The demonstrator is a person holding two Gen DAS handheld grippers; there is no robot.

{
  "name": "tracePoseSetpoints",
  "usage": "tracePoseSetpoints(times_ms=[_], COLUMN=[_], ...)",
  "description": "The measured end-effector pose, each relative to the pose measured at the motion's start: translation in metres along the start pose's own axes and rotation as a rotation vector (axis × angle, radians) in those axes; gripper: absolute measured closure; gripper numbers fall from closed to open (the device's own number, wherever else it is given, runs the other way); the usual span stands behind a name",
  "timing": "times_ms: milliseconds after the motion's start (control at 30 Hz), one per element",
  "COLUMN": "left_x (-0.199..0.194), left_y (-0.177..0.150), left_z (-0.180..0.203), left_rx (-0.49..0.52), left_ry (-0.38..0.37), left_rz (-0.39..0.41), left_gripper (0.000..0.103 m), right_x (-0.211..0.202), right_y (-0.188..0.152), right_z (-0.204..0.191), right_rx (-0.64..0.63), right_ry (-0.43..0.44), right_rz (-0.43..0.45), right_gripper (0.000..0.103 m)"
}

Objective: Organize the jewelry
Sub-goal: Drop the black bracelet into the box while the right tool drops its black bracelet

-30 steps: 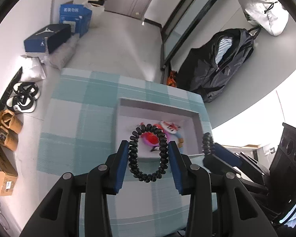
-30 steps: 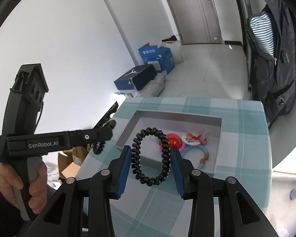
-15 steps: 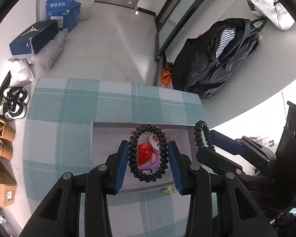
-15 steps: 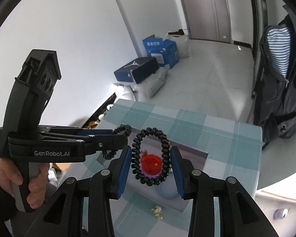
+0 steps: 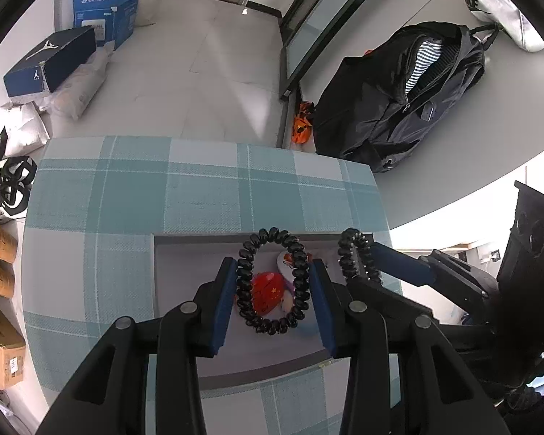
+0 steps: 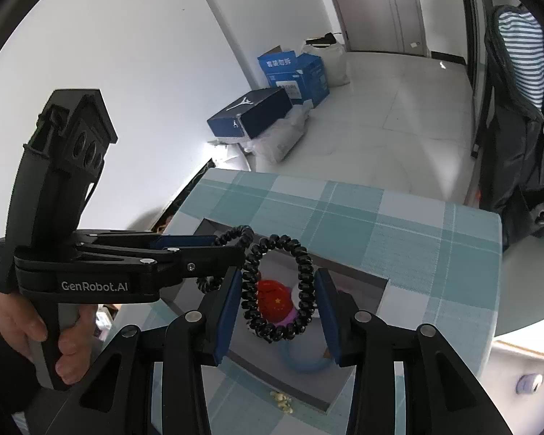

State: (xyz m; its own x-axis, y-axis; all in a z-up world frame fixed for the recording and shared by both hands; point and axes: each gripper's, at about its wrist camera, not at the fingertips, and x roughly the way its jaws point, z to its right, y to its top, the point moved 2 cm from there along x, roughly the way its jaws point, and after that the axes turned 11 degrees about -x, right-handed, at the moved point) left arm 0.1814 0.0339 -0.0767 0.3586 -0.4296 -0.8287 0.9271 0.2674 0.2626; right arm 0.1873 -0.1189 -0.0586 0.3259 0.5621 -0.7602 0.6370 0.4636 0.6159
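A home entryway: shoes (image 5: 9, 188) at nine o'clock, shoe boxes (image 5: 49, 61) at ten, a door (image 6: 402, 7) at twelve, a backpack (image 5: 409, 98) at two.

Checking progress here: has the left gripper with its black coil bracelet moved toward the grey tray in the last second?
Yes. The left gripper now hangs over the grey tray, past its near rim, where before it was short of it.

"GenRobot.AI" stands in white letters on the side of the left gripper (image 6: 235, 253), at nine o'clock. The blue carton (image 5: 105, 14) at eleven o'clock bears white Chinese characters, "套装勿拆". The navy shoebox (image 6: 250, 112) carries a white Jumpman logo.
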Motion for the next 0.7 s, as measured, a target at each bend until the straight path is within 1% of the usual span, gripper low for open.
tracePoseSetpoints(times_ms=[200,333,467,500,533,567,667,700], left_x=[0.0053,0.0071,0.0049,0.0048,0.0057,0.0064,0.0016,-0.0005], left_y=[0.0023,0.0036,0.004,0.0037,0.0036,0.0036,0.0018,0.0011], left_z=[-0.0036,-0.006,-0.0083,-0.0084,-0.0084,-0.0086,-0.0078,-0.0069], left_rx=[-0.013,-0.025,-0.034,-0.037,-0.043,-0.047,-0.035,-0.026], left_ry=[0.001,-0.016,-0.022,-0.027,-0.034,-0.037,-0.036,-0.03], left_rz=[-0.018,-0.041,-0.031,-0.034,-0.046,-0.053,-0.035,-0.025], left_gripper=[0.068,0.068,0.068,0.067,0.064,0.061,0.055,0.042], right_x=[0.0088,0.0086,0.0047,0.0044,0.0042,0.0041,0.0043,0.0041], right_y=[-0.0035,-0.0033,-0.003,-0.0032,-0.0037,-0.004,-0.0048,-0.0051], right_z=[0.0018,0.0037,0.0021,0.0013,0.0003,-0.0002,-0.0005,-0.0001], right_rx=[0.002,0.001,-0.015,-0.02,-0.027,-0.032,-0.037,-0.033], right_ry=[0.0,-0.013,-0.024,-0.027,-0.034,-0.042,-0.043,-0.036], right_rz=[-0.039,-0.035,-0.025,-0.024,-0.026,-0.025,-0.033,-0.036], right_gripper=[0.061,0.059,0.059,0.059,0.056,0.055,0.049,0.046])
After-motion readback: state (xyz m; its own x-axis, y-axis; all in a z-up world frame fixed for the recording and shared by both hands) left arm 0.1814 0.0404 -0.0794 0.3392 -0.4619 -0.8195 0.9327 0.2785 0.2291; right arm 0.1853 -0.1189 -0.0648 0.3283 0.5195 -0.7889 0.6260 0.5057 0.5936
